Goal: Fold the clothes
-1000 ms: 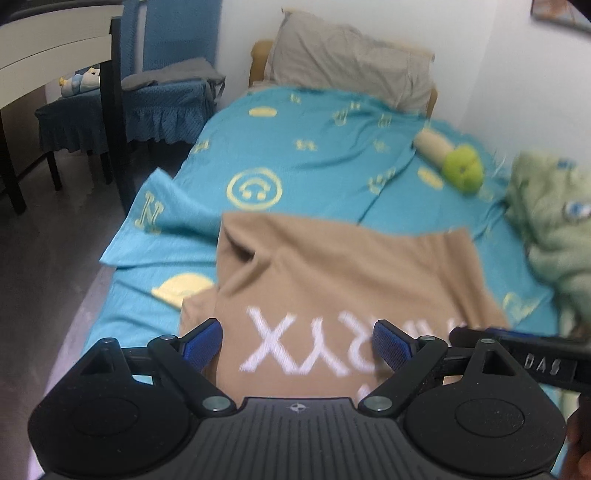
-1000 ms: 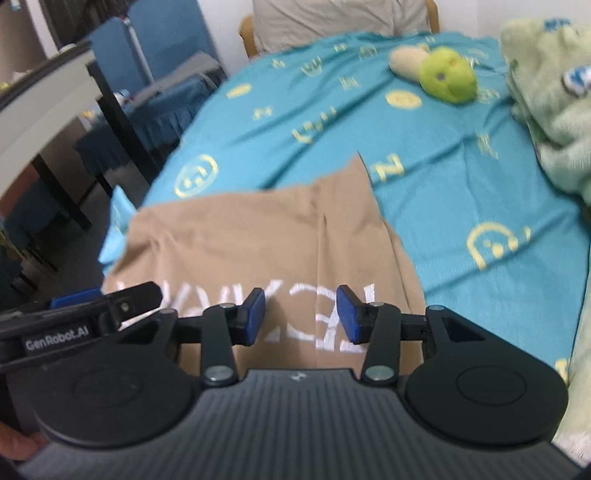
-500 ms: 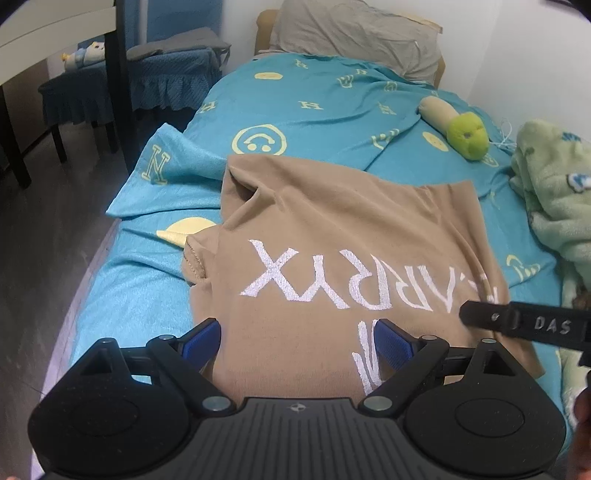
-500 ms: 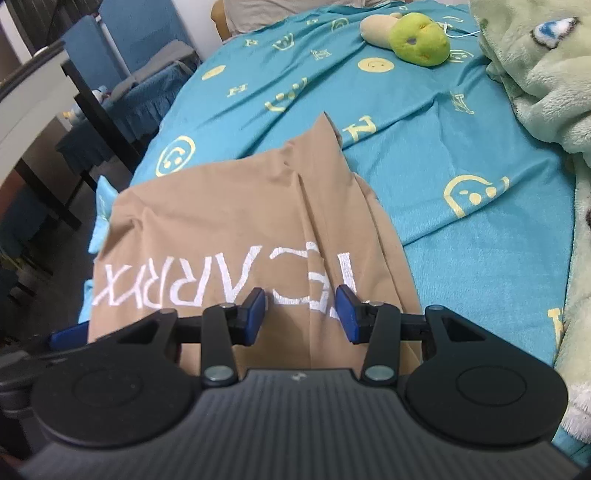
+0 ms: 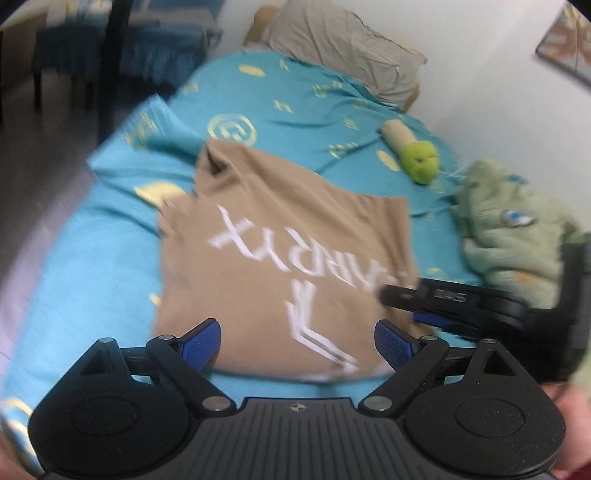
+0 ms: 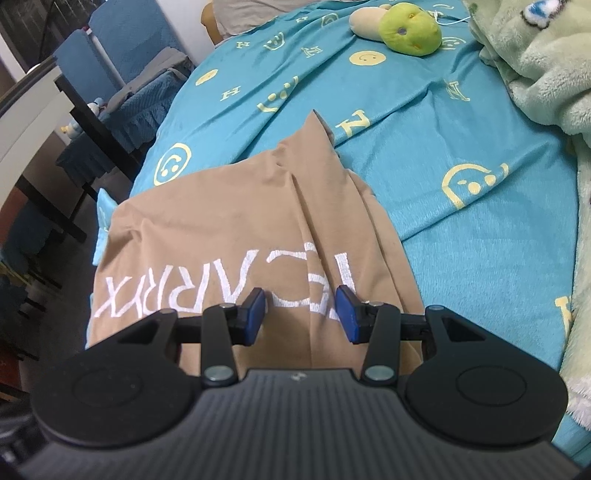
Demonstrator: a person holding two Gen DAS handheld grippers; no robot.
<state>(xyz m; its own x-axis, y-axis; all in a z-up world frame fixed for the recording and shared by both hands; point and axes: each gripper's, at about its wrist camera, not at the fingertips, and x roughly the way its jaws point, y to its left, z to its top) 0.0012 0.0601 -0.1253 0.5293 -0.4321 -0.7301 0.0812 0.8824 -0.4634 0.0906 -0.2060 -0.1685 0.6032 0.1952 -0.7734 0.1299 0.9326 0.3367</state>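
Observation:
A tan shirt (image 5: 280, 258) with white lettering lies spread on the teal bed cover (image 5: 295, 96); it also shows in the right wrist view (image 6: 229, 221). My left gripper (image 5: 297, 345) is open and empty, above the shirt's near edge. My right gripper (image 6: 301, 314) is open and empty, over the shirt's lettering near its right side. The right gripper also shows in the left wrist view (image 5: 436, 302), at the shirt's right edge.
A green and beige plush toy (image 6: 402, 26) lies further up the bed. A pale green fleece blanket (image 6: 546, 66) is heaped at the right. A grey pillow (image 5: 347, 44) lies at the head. Blue chairs (image 6: 133, 74) and a dark-legged table (image 6: 37, 110) stand left of the bed.
Both grippers have pulled back toward the foot of the bed, so more of the shirt shows. The left view has tilted and blurred. Both stay open.

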